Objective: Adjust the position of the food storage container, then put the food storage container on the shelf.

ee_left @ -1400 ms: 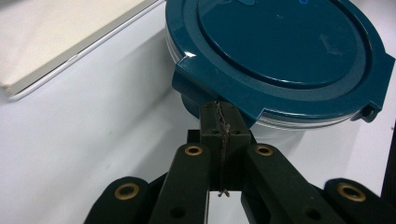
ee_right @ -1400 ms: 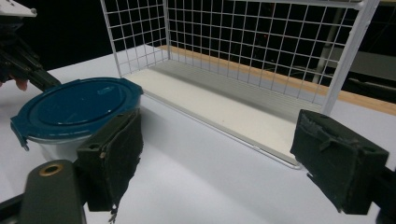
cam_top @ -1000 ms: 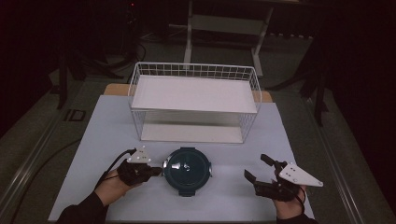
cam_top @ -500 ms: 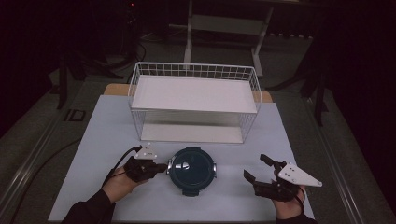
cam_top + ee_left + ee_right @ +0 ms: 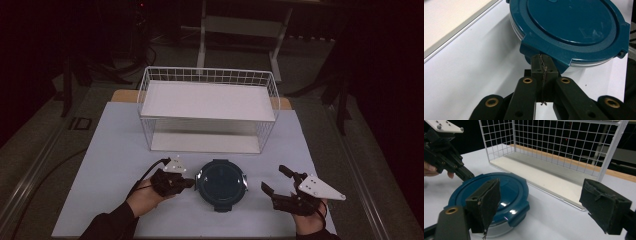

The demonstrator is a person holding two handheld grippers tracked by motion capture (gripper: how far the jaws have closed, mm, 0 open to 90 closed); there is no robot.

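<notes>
Beside container (image 5: 220, 183), left tool (image 5: 541, 66) pressed together against lid tab; right tool (image 5: 286, 186) apart. Rigid, smooth plastic; tabs likely best hold.

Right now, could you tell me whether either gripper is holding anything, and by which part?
Nothing is clearly held: the left gripper, shut, meets the container's lid tab; the right gripper is open.

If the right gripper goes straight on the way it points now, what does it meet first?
Probably the blue round container: the right gripper points its open jaws towards the container's side across bare table, though depth is unclear and it might pass just behind it towards the wire rack.
</notes>
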